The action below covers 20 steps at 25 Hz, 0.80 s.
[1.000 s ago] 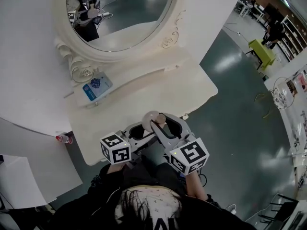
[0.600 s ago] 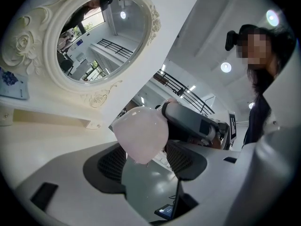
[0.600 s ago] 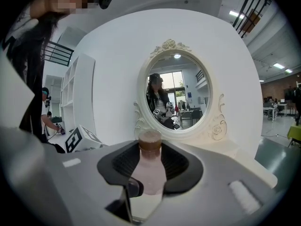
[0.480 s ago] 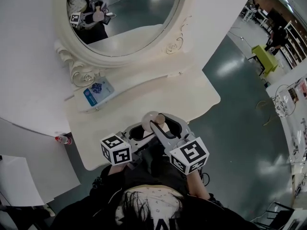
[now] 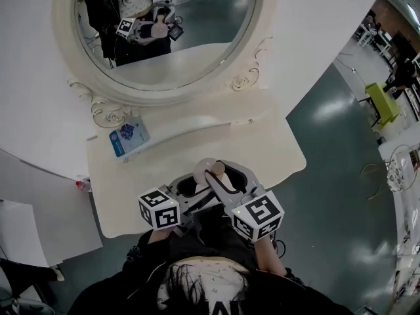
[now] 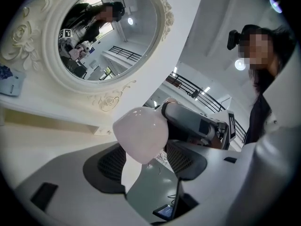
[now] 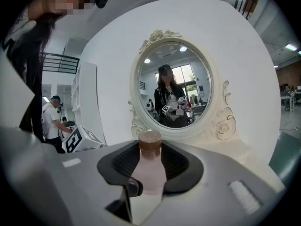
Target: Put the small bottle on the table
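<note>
The right gripper point(image 7: 150, 161) is gripping the small bottle point(image 7: 150, 173) across its pale pink body. Its jaws are closed in to the bottle's width, and the brown cap is poking up just past the pads. The left gripper point(image 6: 148, 152) is coming at the same bottle from the other side. Its jaws are standing a good way apart with the bottle's rounded base end filling the gap between them, and I judge they are pressing on it too, though that contact is harder to read. So the bottle is sitting right at the tips of both grippers, with the right one holding higher toward the neck and the left one lower toward the base. Its long axis is running cap-up in the right gripper view, roughly in line with the upright mirror point(image 7: 176, 86). From the head view the cap is showing to the right of the body, so it may be leaning that way, but I cannot tell by how much. The person is holding the bottle in the air close to their body, over the near part of the table point(image 5: 262, 151). Bare tabletop is lying below and farther out. A blue packet point(image 5: 128, 138) is resting well apart at the far left, so setting the bottle down is looking like a short descent, base first.
</note>
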Tool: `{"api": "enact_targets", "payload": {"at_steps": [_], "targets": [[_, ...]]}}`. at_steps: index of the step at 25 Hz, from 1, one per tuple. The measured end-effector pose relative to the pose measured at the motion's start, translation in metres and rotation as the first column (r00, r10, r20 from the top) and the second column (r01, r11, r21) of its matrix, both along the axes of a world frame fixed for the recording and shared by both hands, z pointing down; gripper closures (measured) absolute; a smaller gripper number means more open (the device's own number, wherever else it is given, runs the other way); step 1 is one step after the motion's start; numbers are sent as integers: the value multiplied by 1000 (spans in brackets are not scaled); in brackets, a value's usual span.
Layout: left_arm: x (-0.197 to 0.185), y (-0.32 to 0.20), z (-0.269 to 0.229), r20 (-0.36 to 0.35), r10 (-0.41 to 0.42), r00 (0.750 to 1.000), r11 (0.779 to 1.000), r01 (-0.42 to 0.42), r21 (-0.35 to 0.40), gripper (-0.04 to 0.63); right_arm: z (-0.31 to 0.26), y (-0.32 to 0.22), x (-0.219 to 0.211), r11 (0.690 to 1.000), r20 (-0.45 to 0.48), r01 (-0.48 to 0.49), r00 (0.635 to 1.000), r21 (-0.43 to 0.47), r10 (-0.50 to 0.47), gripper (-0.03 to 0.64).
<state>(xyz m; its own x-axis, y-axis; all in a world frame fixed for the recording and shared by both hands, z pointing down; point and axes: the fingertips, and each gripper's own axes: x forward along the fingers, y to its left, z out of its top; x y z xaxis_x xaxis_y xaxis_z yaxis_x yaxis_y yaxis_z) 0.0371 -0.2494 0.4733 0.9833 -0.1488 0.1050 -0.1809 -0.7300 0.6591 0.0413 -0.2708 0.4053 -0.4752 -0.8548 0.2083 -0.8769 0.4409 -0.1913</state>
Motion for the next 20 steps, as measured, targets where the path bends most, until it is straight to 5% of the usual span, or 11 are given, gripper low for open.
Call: {"api": "enact_targets", "payload": {"at_steps": [20], "targets": [[88,-55,14,92,-206,974,978,204,32,344,14,-61,94,986,181,167,970,-10,-162,468]]}}
